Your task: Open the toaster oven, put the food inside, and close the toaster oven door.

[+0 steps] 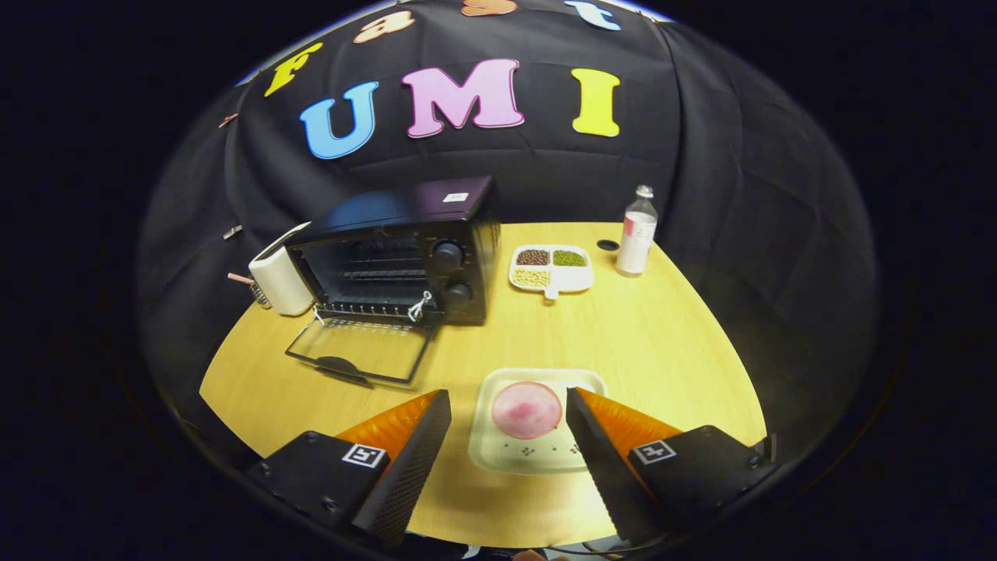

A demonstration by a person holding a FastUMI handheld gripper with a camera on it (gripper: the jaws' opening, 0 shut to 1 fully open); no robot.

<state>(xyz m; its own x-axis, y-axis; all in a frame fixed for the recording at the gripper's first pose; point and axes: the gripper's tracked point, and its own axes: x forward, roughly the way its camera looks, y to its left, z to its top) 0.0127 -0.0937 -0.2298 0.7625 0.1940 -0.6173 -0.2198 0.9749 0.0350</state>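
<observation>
Plainly, the gripper (508, 405) is held with its fingers spread wide and nothing gripped, poised above the near part of the wooden table (662, 343). Between the fingers, and slightly lower, a pale square tray (498, 452) is seen lying flat on the table, with a round pink piece of food (526, 410) resting on it and a few small dark crumbs scattered just nearer than the food. Neither finger is seen to touch the tray or the food.

Beyond the fingers, well apart and off to the left, the toaster oven (405, 257) stands with its glass door (358, 351) already lowered flat onto the table, so the opening step is judged to be done. The step in hand is taken to be the pick-up of the food. The next move calls for the fingers to be lowered around the tray or the food, closed on it, and then carried toward the open cavity.

A divided dish of beans (551, 269) and a small bottle (636, 232) are set to the right of the oven. A white object (279, 279) stands against the oven's left side; what it is cannot be told. The inner depth of the oven is dark, and only rack wires can be made out.
</observation>
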